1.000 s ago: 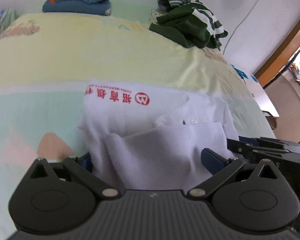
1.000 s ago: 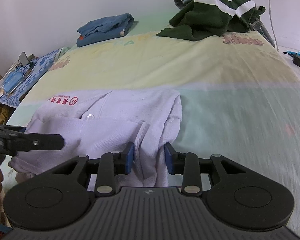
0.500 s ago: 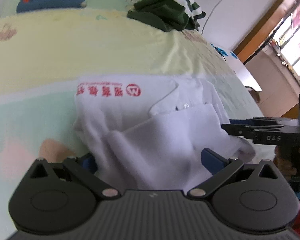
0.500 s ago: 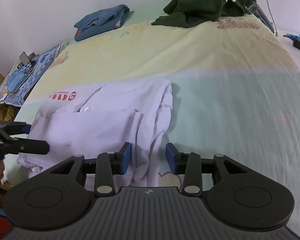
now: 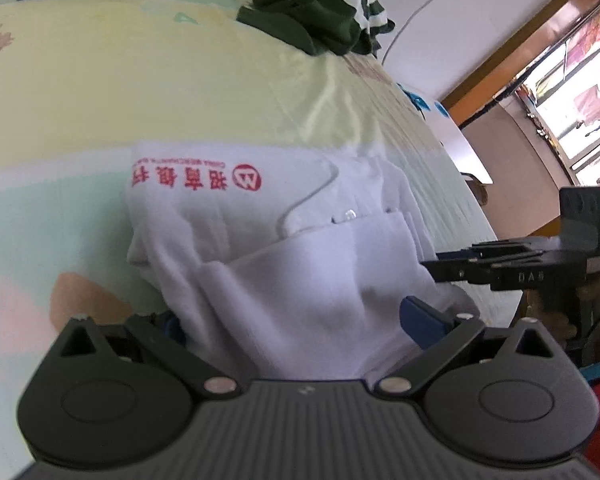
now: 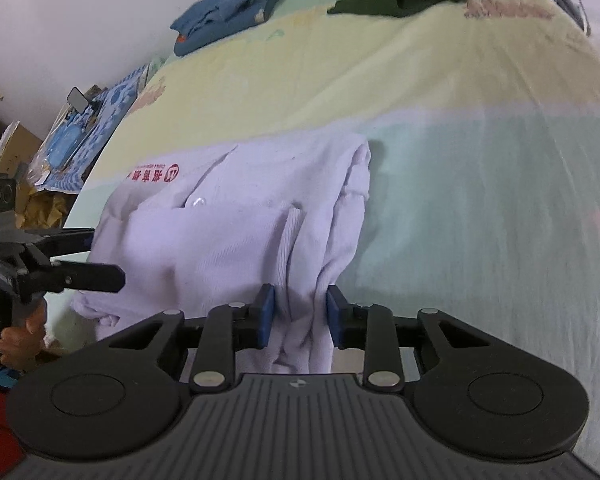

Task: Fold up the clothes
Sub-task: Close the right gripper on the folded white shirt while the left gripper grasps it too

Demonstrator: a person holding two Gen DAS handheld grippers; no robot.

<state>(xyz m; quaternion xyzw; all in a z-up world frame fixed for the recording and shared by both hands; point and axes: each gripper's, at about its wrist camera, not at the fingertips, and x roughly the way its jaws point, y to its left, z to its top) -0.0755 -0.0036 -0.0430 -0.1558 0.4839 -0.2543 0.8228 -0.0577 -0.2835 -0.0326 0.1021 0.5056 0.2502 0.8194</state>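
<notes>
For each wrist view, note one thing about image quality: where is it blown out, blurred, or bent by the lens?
Left wrist view: the window at far right is overexposed, the bedsheet smears with motion blur, and the red logo on the white shirt stays readable. Right wrist view: the fisheye curves the bed's far edge, corners darken, and the blue folded garment looks soft.

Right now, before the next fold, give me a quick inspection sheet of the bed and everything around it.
Surface: bed sheet, pastel yellow and green, covering the bed.
Job's things: white shirt with red logo, partly folded, near edge bunched at the grippers.
Clutter: folded blue garment and a green striped pile at the far side.
Grippers: left gripper wide apart around the shirt edge; right gripper straddles a bunched fold, grip cannot be told.
Cables: a white cord on the wall.
Surroundings: wooden door frame, blue patterned items beside the bed.
</notes>
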